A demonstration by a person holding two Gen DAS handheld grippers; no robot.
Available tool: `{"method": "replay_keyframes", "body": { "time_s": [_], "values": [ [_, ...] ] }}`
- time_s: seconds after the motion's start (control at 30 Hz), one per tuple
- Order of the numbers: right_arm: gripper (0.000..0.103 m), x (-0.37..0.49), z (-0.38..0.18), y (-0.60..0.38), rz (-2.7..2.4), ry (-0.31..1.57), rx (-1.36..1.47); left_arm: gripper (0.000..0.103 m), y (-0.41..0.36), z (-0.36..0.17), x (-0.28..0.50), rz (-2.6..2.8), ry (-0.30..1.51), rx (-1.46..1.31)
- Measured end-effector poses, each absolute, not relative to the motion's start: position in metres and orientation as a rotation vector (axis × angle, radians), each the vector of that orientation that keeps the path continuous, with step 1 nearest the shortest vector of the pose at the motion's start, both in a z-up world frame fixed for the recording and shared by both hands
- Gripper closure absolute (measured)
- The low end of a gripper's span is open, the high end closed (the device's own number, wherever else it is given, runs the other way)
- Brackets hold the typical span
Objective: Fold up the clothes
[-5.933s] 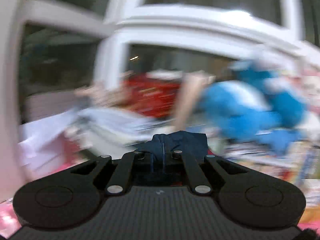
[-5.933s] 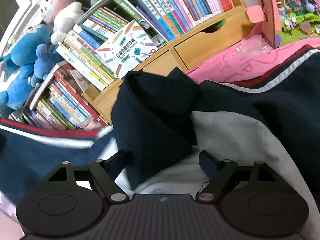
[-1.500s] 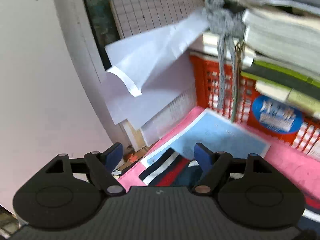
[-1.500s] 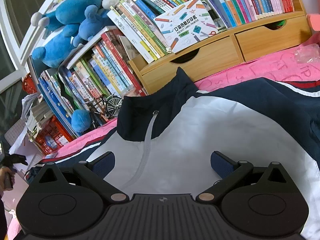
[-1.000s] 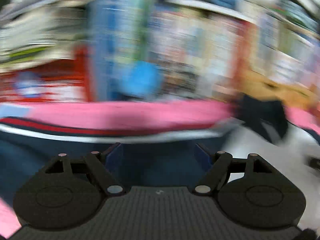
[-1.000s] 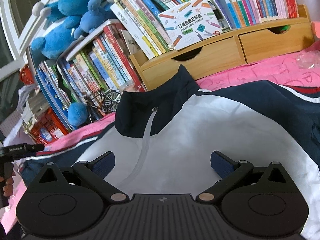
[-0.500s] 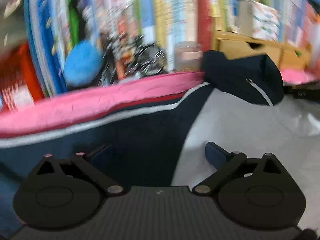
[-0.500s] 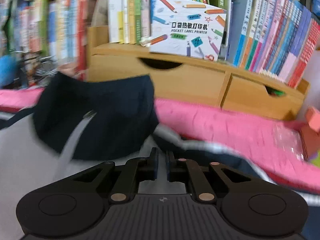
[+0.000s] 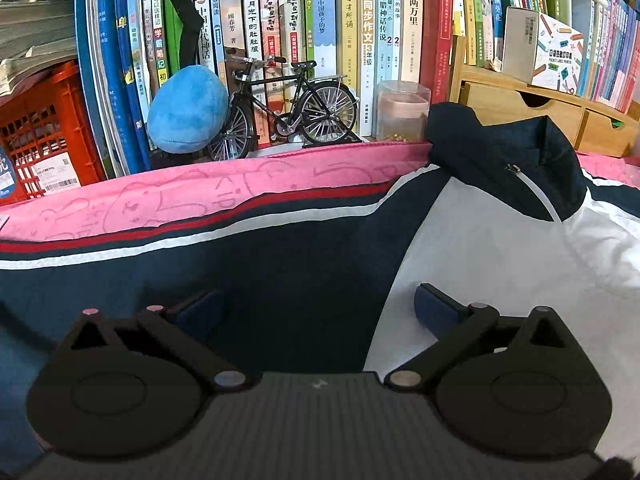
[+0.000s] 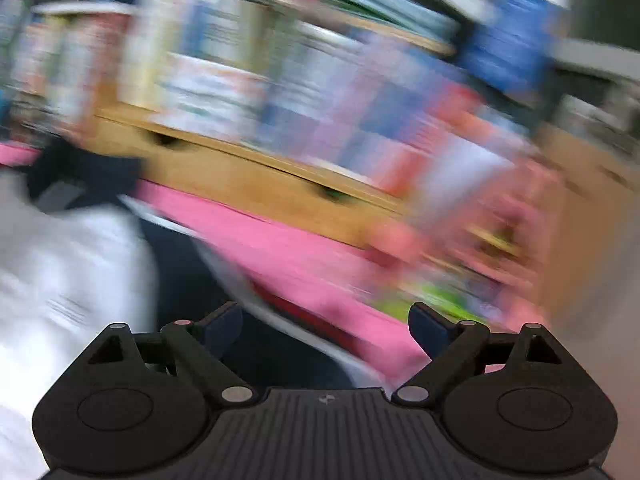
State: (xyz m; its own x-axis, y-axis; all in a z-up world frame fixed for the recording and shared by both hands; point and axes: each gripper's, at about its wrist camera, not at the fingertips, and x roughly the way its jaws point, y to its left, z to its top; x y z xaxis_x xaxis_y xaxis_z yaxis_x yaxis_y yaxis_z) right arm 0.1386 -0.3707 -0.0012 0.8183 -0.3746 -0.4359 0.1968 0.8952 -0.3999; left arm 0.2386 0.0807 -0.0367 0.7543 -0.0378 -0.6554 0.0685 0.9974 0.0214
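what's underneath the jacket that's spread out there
The jacket lies on a pink cloth with faint line drawings, which shows beyond its sleeve and beside its collar. What that cloth covers, and anything beneath the jacket's middle, is hidden.

- Jacket (image 9: pixel 480 248): smooth, thin cloth, faint sheen, with a metal zip pull.
- Pink table cover (image 9: pixel 200 196): matt cloth.
- Left gripper (image 9: pixel 316 308): matt black plastic, ribbed body.
- Drawer unit (image 9: pixel 520 108): pale bare wood.
- Books (image 9: pixel 360 20): glossy paper spines.
- Crate (image 9: pixel 36 136): glossy orange plastic lattice.
- Blue toy (image 9: pixel 186 110): fuzzy plush.
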Motion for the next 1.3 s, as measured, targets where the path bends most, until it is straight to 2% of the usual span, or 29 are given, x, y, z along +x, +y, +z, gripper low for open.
{"method": "replay_keyframes", "body": {
  "time_s": [0.1,0.2,0.27,0.3,0.33,0.37,0.47,0.57,0.67,0.7,0.77,0.83,0.87,0.9,0.93,0.97,1.0,1.03,1.1,1.17,1.3],
  "values": [
    [0.023,0.136,-0.016,-0.424,-0.460,0.643,-0.337,0.000,0.077,-0.036,0.239,-0.045,0.704,0.071],
    [0.024,0.146,-0.033,-0.449,-0.452,0.764,-0.301,0.000,0.072,-0.035,0.238,-0.027,0.689,0.110],
    [0.063,0.150,-0.041,-0.458,-0.453,0.819,-0.286,0.000,0.070,-0.035,0.237,-0.020,0.684,0.125],
    [0.090,0.145,-0.035,-0.458,-0.479,0.795,-0.285,0.000,0.069,-0.035,0.236,-0.017,0.681,0.133],
    [0.092,0.141,-0.029,-0.457,-0.505,0.771,-0.283,0.000,0.068,-0.035,0.236,-0.013,0.678,0.140],
    [0.092,0.135,-0.021,-0.456,-0.538,0.728,-0.291,0.000,0.067,-0.035,0.236,-0.010,0.676,0.148],
    [0.092,0.104,0.021,-0.454,-0.685,0.446,-0.381,0.000,0.065,-0.035,0.235,-0.002,0.670,0.165],
    [0.092,0.067,0.055,-0.475,-0.794,0.198,-0.316,0.000,0.066,-0.035,0.236,-0.005,0.672,0.158],
    [0.090,0.057,0.051,-0.511,-0.788,0.267,-0.238,0.000,0.067,-0.035,0.235,-0.007,0.672,0.157],
    [0.086,0.057,0.041,-0.522,-0.772,0.332,-0.212,0.000,0.067,-0.035,0.236,-0.006,0.673,0.156],
    [0.074,0.057,0.015,-0.541,-0.743,0.454,-0.161,0.000,0.067,-0.036,0.237,-0.007,0.675,0.151],
    [0.055,0.057,-0.007,-0.553,-0.752,0.558,-0.115,0.000,0.067,-0.036,0.236,-0.007,0.674,0.151],
    [0.052,0.054,-0.015,-0.557,-0.759,0.595,-0.093,0.000,0.066,-0.036,0.236,-0.005,0.672,0.155],
    [0.043,0.048,-0.018,-0.556,-0.774,0.595,-0.074,0.000,0.066,-0.036,0.236,-0.003,0.671,0.159],
    [0.029,0.042,-0.018,-0.554,-0.785,0.591,-0.061,0.000,0.065,-0.036,0.236,-0.003,0.670,0.162],
    [0.021,0.035,-0.015,-0.550,-0.790,0.577,-0.065,0.000,0.065,-0.036,0.236,-0.002,0.670,0.163],
    [0.008,0.029,-0.012,-0.544,-0.796,0.558,-0.071,0.000,0.066,-0.035,0.236,-0.003,0.670,0.162],
    [0.004,0.021,-0.006,-0.536,-0.801,0.522,-0.084,0.000,0.066,-0.035,0.236,-0.003,0.671,0.161],
    [0.004,0.009,0.004,-0.518,-0.741,0.437,-0.098,0.000,0.066,-0.035,0.236,-0.003,0.670,0.162],
    [0.009,0.009,0.011,-0.500,-0.594,0.404,-0.075,0.000,0.066,-0.035,0.235,-0.003,0.670,0.163],
    [0.049,0.039,-0.005,-0.474,-0.428,0.539,-0.079,0.000,0.068,-0.034,0.236,-0.006,0.674,0.152]
  ]
}}
